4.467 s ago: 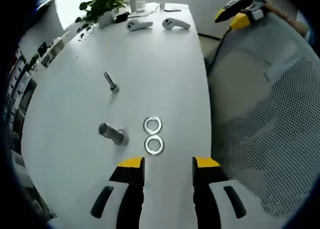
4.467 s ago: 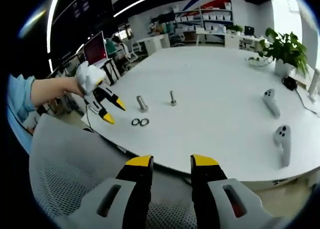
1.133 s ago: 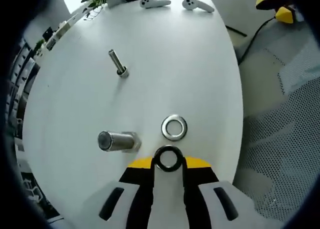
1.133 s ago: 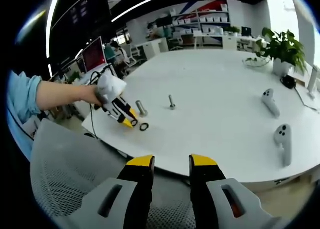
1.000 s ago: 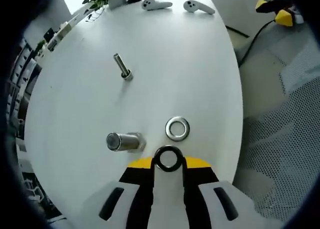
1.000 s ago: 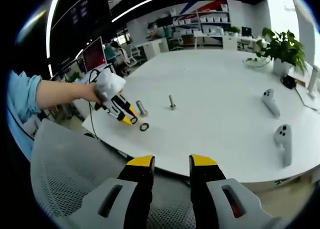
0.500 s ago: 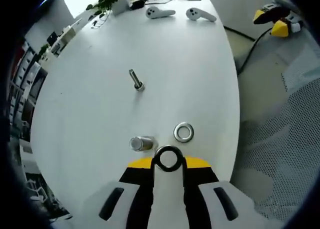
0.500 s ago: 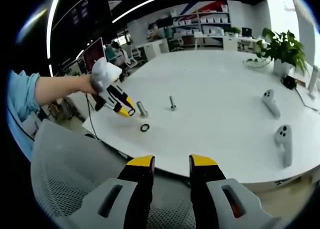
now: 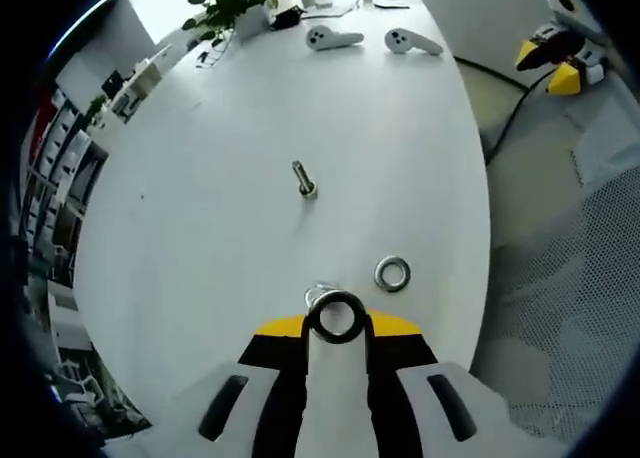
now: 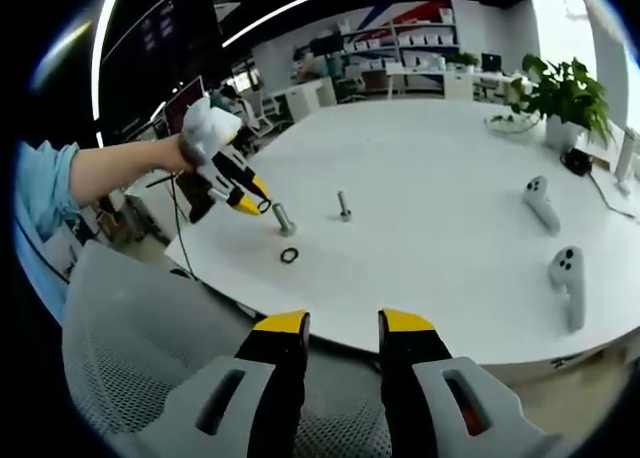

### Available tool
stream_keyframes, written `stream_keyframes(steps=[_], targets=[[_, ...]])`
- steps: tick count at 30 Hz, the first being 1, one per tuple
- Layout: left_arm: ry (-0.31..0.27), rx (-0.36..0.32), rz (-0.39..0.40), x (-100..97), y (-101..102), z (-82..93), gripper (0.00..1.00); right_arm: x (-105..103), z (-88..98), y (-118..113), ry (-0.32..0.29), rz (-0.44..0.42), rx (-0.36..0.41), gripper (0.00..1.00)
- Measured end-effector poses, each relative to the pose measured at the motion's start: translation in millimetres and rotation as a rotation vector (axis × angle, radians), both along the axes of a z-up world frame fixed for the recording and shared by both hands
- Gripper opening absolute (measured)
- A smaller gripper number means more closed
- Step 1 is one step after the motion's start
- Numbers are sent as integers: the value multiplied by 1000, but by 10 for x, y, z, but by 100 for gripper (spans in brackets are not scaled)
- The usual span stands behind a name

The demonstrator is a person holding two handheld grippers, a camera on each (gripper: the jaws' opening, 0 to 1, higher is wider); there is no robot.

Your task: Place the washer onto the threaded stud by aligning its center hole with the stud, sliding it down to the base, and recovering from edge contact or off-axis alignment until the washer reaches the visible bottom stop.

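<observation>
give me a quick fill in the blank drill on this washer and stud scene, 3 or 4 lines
1. The left gripper is shut on a ____.
2. A second washer lies flat on the white ____.
3. In the right gripper view, the held washer hangs just above the top of the thick ____, not yet slid down it.
4. The jaws of the right gripper stand ____, holding nothing.

Missing words: washer; table; stud; open

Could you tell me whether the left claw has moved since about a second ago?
Yes. In the right gripper view, the left claw, shut on a washer, has risen off the table to just above the thick stud.
</observation>
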State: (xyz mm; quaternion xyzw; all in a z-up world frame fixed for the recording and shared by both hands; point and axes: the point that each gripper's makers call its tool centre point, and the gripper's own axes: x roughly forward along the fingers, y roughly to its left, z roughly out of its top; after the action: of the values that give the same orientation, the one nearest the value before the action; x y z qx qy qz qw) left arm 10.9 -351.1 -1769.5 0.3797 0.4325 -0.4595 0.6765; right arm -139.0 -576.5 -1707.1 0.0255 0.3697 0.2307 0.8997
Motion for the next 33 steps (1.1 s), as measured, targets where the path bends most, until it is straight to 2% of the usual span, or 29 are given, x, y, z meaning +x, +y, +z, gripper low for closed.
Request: stream_keyframes(steps=[14,21,33], targets=[[0,38,-16,135,-57,-128,19,-10,-7,-1,6,0,-2,29],[21,58,-19,141,-61,-207,19,-9,-5,0,4,1,-4,29],[54,146,-71,119,-80,-538,19,-21,-16,3,15,1,-3,28]])
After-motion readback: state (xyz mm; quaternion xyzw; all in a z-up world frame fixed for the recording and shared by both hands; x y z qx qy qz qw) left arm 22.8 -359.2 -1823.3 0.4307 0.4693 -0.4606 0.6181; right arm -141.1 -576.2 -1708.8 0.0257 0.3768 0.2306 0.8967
